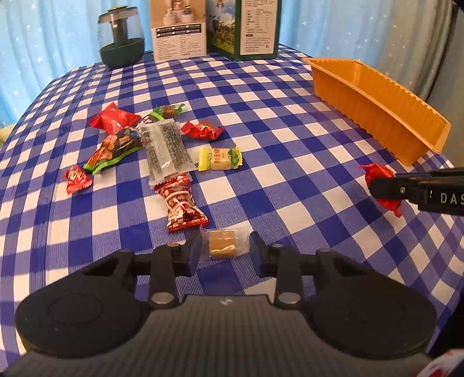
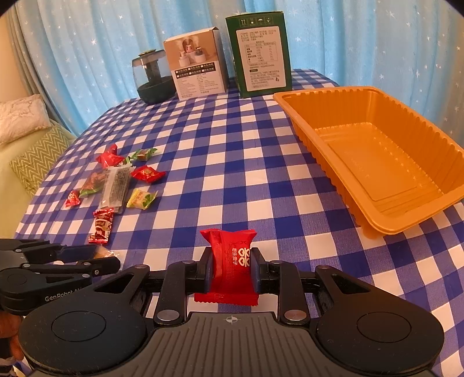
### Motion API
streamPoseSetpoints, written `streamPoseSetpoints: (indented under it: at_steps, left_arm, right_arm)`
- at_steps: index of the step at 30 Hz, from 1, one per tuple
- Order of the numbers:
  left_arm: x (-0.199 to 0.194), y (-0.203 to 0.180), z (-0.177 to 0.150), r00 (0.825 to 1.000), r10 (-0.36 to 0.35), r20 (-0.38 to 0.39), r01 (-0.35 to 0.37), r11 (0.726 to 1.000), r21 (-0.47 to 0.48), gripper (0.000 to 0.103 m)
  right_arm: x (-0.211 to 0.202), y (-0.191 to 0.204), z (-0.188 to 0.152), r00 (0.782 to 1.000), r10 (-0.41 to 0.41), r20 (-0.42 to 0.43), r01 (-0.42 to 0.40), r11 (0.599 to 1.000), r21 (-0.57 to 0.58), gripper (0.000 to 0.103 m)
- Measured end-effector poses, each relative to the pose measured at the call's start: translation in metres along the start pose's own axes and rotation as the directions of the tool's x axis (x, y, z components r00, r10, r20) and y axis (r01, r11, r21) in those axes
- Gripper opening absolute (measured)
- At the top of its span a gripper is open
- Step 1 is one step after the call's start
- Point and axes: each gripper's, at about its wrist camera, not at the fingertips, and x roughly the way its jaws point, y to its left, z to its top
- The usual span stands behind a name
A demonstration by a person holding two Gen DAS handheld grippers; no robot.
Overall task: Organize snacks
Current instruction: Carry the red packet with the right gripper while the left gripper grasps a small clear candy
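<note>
My right gripper [image 2: 231, 269] is shut on a red wrapped candy [image 2: 230, 261] and holds it above the checked cloth, left of the orange tray [image 2: 377, 226]. It also shows in the left wrist view [image 1: 385, 185] with the red candy [image 1: 377, 172]. My left gripper [image 1: 224, 246] is open, its fingers on either side of a clear-wrapped tan candy [image 1: 221, 243] lying on the cloth. Several wrapped snacks lie in a loose pile [image 1: 162, 145] ahead, among them a yellow-green candy [image 1: 219, 158] and a red-white packet [image 1: 181, 203].
The orange tray [image 1: 377, 110] stands at the right, with nothing in it. A dark glass jar [image 1: 121, 37], a white box [image 1: 178, 29] and a green box [image 1: 249, 26] stand at the table's far edge. A blue curtain hangs behind. A sofa [image 2: 26, 150] is at left.
</note>
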Motion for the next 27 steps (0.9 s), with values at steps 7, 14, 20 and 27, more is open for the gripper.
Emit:
streamPoseSetpoints:
  at_steps: [7,14,20,27]
  left_arm:
    - [-0.018,-0.004,-0.007,1.0,-0.003,0.003,0.003,0.999,-0.05,0.031]
    - [-0.041,-0.023,0.005,0.998,-0.038,0.04,0.041,0.997,-0.066,0.031]
    - [-0.051,-0.058,0.035,0.991,-0.098,0.088,0.102,0.994,-0.038,0.031]
    - [-0.047,-0.112,0.082,0.972,-0.184,0.143,0.185,0.983,0.007,0.031]
  right_arm:
    - [-0.012,-0.002,-0.001,1.0,0.004,0.019,-0.004,1.0,0.001,0.026]
    - [-0.032,-0.007,0.005,0.998,-0.005,0.066,0.005,1.0,-0.003,0.026]
    - [-0.059,-0.026,0.019,0.989,-0.046,0.138,0.045,0.999,0.007,0.026]
    - [-0.083,-0.075,0.047,0.972,-0.12,0.202,0.108,0.992,0.071,0.026]
